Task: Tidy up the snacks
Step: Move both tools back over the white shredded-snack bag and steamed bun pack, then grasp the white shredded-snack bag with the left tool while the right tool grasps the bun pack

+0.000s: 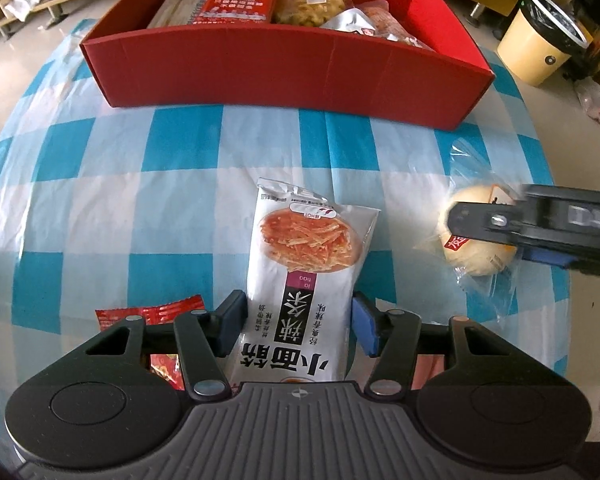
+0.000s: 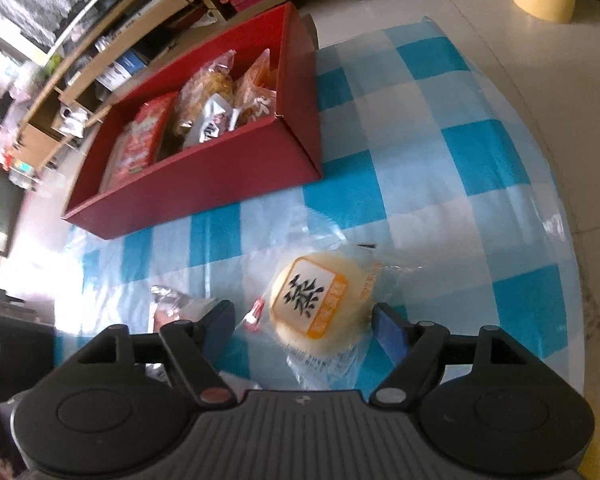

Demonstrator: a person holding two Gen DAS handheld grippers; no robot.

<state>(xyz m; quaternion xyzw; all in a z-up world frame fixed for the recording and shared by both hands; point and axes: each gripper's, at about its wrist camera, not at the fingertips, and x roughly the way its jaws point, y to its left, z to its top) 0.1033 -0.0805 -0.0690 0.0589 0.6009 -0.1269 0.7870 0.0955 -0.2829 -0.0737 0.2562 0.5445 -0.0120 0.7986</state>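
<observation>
A white spicy-strip snack packet (image 1: 306, 276) lies on the checked tablecloth between the fingers of my left gripper (image 1: 298, 326); the jaws stand close at its sides with a small gap on the right. A wrapped round bun (image 2: 320, 304) lies between the open jaws of my right gripper (image 2: 304, 326), not touched by the pads. In the left wrist view the bun (image 1: 474, 252) is partly covered by the right gripper (image 1: 480, 224). The red box (image 1: 284, 68) behind holds several snack packets; it also shows in the right wrist view (image 2: 204, 184).
A red packet (image 1: 156, 316) lies under the left gripper's left side. The blue-and-white tablecloth (image 1: 112, 200) covers the table. A yellow bin (image 1: 540, 48) stands on the floor at the right. Shelves and benches line the back.
</observation>
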